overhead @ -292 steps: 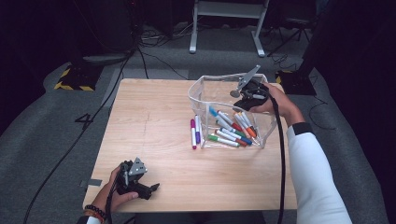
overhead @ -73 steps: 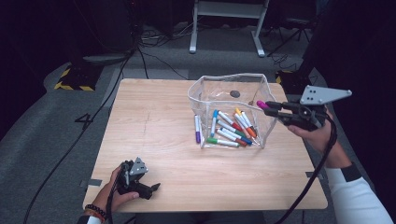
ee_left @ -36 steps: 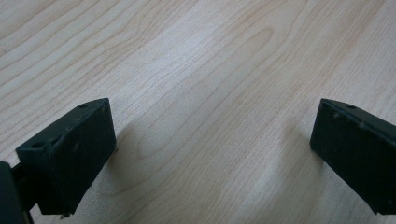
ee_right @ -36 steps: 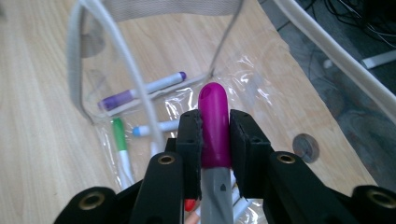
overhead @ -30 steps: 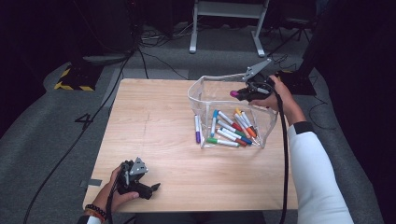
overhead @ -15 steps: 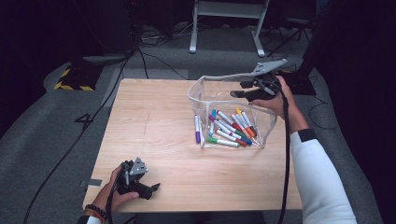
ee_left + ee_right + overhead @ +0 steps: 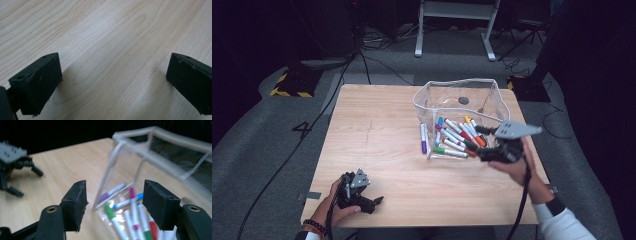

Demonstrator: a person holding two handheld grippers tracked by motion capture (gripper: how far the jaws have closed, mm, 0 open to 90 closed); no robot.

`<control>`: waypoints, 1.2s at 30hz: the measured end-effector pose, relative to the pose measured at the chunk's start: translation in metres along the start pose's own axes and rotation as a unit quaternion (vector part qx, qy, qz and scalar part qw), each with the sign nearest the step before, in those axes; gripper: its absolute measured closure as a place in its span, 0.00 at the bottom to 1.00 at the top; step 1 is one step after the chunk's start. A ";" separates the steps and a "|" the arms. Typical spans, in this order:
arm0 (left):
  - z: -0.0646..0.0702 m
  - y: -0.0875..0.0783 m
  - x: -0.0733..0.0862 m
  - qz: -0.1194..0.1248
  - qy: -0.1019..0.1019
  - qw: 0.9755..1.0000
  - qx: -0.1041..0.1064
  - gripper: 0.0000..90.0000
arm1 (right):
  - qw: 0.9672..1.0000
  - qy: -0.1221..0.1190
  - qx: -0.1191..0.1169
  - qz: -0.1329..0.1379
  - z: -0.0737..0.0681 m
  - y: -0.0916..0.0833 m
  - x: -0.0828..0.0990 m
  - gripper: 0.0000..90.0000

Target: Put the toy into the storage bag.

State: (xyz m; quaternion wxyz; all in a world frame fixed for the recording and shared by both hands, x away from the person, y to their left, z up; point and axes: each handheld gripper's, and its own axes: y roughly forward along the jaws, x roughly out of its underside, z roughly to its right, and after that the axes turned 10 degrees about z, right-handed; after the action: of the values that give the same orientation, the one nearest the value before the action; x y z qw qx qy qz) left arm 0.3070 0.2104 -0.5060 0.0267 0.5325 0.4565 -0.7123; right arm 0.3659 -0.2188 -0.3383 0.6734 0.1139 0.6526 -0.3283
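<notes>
Clear, floppy plastic bag [image 7: 455,95] of light, slick markers [image 7: 457,137] sits at the tabletop's [image 7: 377,125] right; my right gripper [image 7: 115,205], jaws just opened and empty, should pinch one marker mid-barrel, I judge.

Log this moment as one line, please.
right gripper: open, jaws just opening, nothing between, beside clear bin | markers: in bin | purple marker: outside on table | left gripper: open, resting

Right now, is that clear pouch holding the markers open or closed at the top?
Open. The clear pouch stands on the table with its white rim spread wide, and the markers lie loose on its bottom, plainly visible through the top.
</notes>
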 end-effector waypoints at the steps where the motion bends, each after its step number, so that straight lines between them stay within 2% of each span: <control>1: 0.000 0.000 0.000 0.000 0.000 1.000 0.000 0.01 | 1.000 0.004 -0.007 -0.007 -0.010 0.007 0.012 0.41; 3: 0.000 0.000 0.000 0.000 0.000 1.000 0.000 0.01 | 1.000 0.005 -0.016 -0.022 -0.030 0.027 0.034 0.40; 4: 0.000 0.000 0.000 0.000 0.000 1.000 0.000 0.01 | 1.000 0.005 -0.016 -0.022 -0.030 0.027 0.034 0.40; 5: 0.000 0.000 0.000 0.000 0.000 1.000 0.001 0.01 | 0.999 0.015 -0.036 -0.031 -0.048 0.051 0.052 0.38; 7: 0.000 0.000 0.000 0.000 0.001 1.000 0.002 0.01 | 0.998 0.017 -0.053 -0.040 -0.065 0.077 0.064 0.38; 8: 0.000 0.000 0.000 0.000 0.001 1.000 0.002 0.01 | 0.997 0.012 -0.060 -0.052 -0.074 0.091 0.068 0.36; 10: 0.000 0.000 0.000 0.000 0.001 1.000 0.002 0.01 | 0.994 -0.016 -0.075 -0.074 -0.088 0.116 0.074 0.36; 11: 0.000 0.000 0.000 0.000 0.001 1.000 0.002 0.01 | 0.994 -0.016 -0.075 -0.074 -0.088 0.116 0.074 0.36; 12: 0.000 0.000 0.000 0.000 0.001 1.000 0.001 0.01 | 0.994 -0.024 -0.077 -0.075 -0.092 0.126 0.077 0.37; 13: 0.000 0.000 0.000 0.000 0.001 1.000 0.001 0.01 | 0.993 0.007 -0.076 -0.086 -0.093 0.145 0.083 0.37; 16: 0.000 0.000 0.000 0.000 0.001 1.000 0.002 0.01 | 0.995 0.007 -0.042 -0.088 -0.091 0.164 0.091 0.37; 17: 0.000 0.000 0.000 0.000 0.001 1.000 0.002 0.01 | 0.995 0.021 -0.033 -0.093 -0.088 0.168 0.093 0.37; 19: 0.000 0.000 0.000 0.000 0.001 1.000 0.002 0.01 | 0.994 0.026 -0.027 -0.099 -0.086 0.172 0.095 0.37; 20: 0.000 0.000 0.000 0.000 0.001 1.000 0.002 0.01 | 0.994 0.020 0.004 -0.109 -0.082 0.175 0.099 0.37; 21: 0.000 0.000 0.000 0.000 0.002 1.000 0.002 0.01 | 0.993 0.035 0.009 -0.111 -0.079 0.175 0.101 0.41; 22: 0.000 0.000 0.000 0.000 0.001 1.000 0.002 0.01 | 0.993 0.038 0.012 -0.113 -0.075 0.176 0.102 0.49; 25: 0.000 0.000 0.000 0.000 0.001 1.000 0.002 0.01 | 0.993 0.039 0.018 -0.111 -0.069 0.176 0.103 0.60; 26: 0.000 0.000 0.000 0.000 0.001 1.000 0.002 0.01 | 0.993 0.039 0.018 -0.111 -0.069 0.176 0.103 0.60; 27: 0.000 0.000 0.000 0.000 0.001 1.000 0.002 0.01 | 0.993 0.027 0.019 -0.116 -0.068 0.178 0.102 0.62; 28: 0.000 0.000 0.000 0.000 0.000 1.000 0.002 0.01 | 0.993 0.028 0.026 -0.116 -0.067 0.179 0.102 0.68; 29: 0.000 0.000 0.000 0.000 0.001 1.000 0.002 0.01 | 0.992 0.028 0.033 -0.116 -0.065 0.180 0.102 0.69; 30: 0.000 0.000 0.000 0.000 0.001 1.000 0.002 0.01 | 0.992 0.038 0.038 -0.114 -0.062 0.181 0.102 0.68; 31: 0.000 0.000 0.000 0.000 0.001 1.000 0.002 0.01 | 0.992 0.045 0.040 -0.115 -0.058 0.181 0.102 0.62; 34: 0.000 0.000 0.000 0.000 0.001 1.000 0.002 0.01 | 0.989 0.036 0.056 -0.129 -0.051 0.182 0.102 0.54; 36: 0.000 0.000 0.000 0.000 0.001 1.000 0.002 0.01 | 0.989 0.039 0.058 -0.130 -0.047 0.182 0.103 0.52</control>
State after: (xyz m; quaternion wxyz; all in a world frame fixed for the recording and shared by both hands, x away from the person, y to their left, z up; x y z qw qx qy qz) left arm 0.3069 0.2104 -0.5060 0.0254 0.5329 0.4552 -0.7128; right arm 0.4287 -0.0837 -0.4919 0.5912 0.0801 0.6675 -0.4455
